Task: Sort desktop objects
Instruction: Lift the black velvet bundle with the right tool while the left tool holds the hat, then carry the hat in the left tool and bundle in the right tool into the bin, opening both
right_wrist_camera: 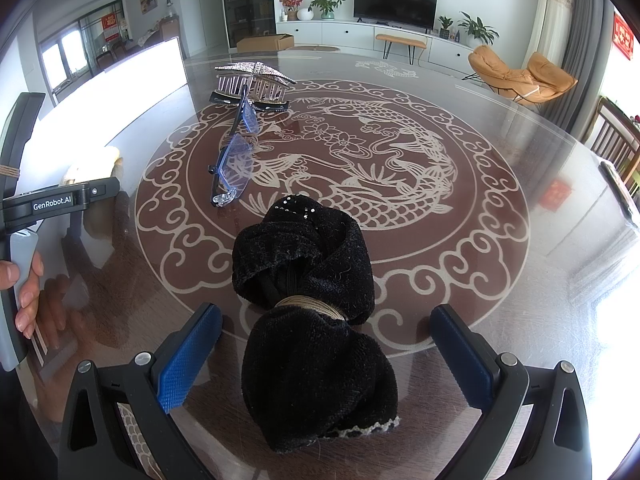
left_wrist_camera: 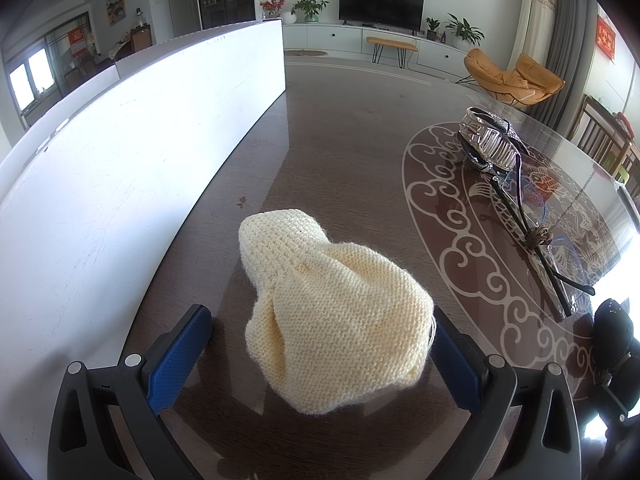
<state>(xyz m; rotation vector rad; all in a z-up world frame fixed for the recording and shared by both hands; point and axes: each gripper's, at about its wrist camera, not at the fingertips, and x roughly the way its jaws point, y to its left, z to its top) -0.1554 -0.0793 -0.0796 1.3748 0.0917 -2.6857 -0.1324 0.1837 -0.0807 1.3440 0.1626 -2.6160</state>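
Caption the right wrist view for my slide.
Open right claw straddling a black velvet bow on the patterned table.

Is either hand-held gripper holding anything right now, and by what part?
Nothing is held. The left hand-held gripper is open around the cream knitted hat; the right hand-held gripper is open around the black bow.

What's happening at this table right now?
A person holds two grippers over a glass-topped table. The left gripper is open around a cream knitted piece; the right gripper is open around a black velvet hair bow. Glasses and a rhinestone hair claw lie untouched beyond.
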